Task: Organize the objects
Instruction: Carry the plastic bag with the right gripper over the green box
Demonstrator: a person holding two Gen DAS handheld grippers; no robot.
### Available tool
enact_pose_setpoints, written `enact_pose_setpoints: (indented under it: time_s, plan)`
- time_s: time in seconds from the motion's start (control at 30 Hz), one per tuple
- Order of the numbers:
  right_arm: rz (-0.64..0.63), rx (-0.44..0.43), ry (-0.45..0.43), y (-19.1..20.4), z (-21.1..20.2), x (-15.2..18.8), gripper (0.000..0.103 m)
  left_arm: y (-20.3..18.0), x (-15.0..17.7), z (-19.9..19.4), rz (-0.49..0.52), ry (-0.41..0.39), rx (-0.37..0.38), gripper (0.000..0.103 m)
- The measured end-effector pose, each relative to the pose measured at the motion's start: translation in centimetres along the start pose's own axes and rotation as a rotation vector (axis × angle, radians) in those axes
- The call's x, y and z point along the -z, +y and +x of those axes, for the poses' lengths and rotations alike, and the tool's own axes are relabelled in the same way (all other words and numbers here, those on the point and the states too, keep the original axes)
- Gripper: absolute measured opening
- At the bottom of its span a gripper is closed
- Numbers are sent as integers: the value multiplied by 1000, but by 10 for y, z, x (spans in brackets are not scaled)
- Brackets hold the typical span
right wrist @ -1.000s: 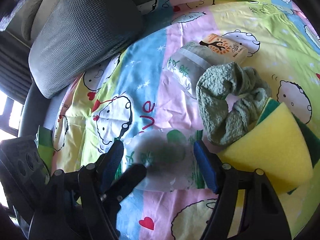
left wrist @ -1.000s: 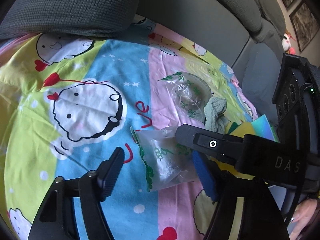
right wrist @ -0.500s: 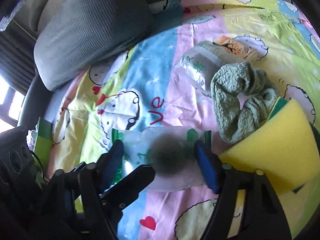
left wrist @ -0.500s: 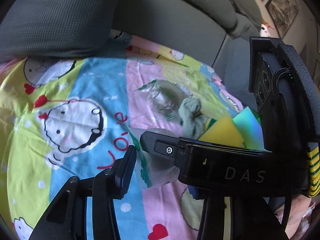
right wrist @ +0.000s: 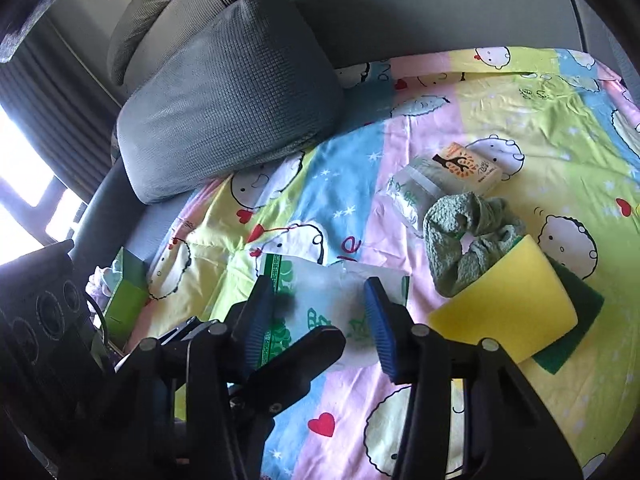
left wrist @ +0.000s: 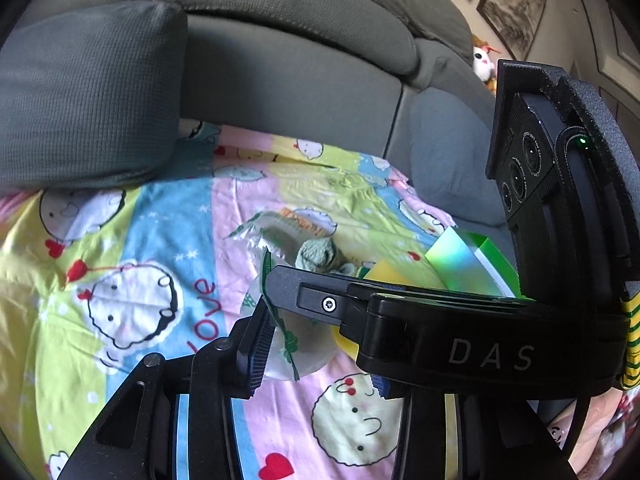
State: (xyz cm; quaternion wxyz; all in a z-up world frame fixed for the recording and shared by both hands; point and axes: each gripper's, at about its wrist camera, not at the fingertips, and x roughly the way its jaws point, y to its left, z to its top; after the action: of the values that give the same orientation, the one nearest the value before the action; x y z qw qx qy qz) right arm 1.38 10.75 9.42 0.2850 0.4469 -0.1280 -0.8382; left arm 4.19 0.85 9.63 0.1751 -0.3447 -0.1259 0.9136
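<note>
Sofa sheet (right wrist: 540, 128) still cluttered: both grippers, left (left wrist: 316, 344) clamped and right (right wrist: 320, 316) closing, share one bag (right wrist: 320, 292); sponge (right wrist: 508, 308), cloth (right wrist: 460, 240), box (right wrist: 468, 168) ahead remain unsorted.

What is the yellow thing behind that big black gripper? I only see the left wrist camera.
Observer: A yellow sponge with a dark green scrubby layer underneath.
Operator: Does that gripper have my bag too?
Observer: Yes, the plastic bag sits between the blue pads of the right gripper, whose jaws are closing.
Operator: What's orange back there?
Observer: A small orange box with a black tree-like drawing.
</note>
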Motion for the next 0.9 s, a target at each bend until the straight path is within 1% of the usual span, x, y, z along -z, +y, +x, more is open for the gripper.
enact_pose_setpoints:
  time_s: [0.1, 0.23, 0.33, 0.5, 0.7, 0.8, 0.9]
  plan:
    - [-9, -21, -37, 3, -12, -1, 47, -12, -5, -8, 37, -29, -5, 42]
    - [-3, -37, -111, 3, -38, -4, 47, -37, -16, -16, 106, -67, 10, 42]
    - [6, -32, -182, -2, -65, -6, 47, -63, -24, -19, 174, -93, 51, 42]
    - [61, 13, -313, -25, -113, -3, 47, -107, -34, -12, 286, -103, 121, 42]
    - [178, 74, -456, -71, -163, 10, 47, -166, -40, 12, 431, -78, 225, 42]
    - [243, 108, -521, -94, -186, 21, 47, -197, -37, 26, 493, -59, 293, 42]
    - [300, 167, -570, -115, -205, 32, 47, -224, -30, 37, 539, -38, 329, 42]
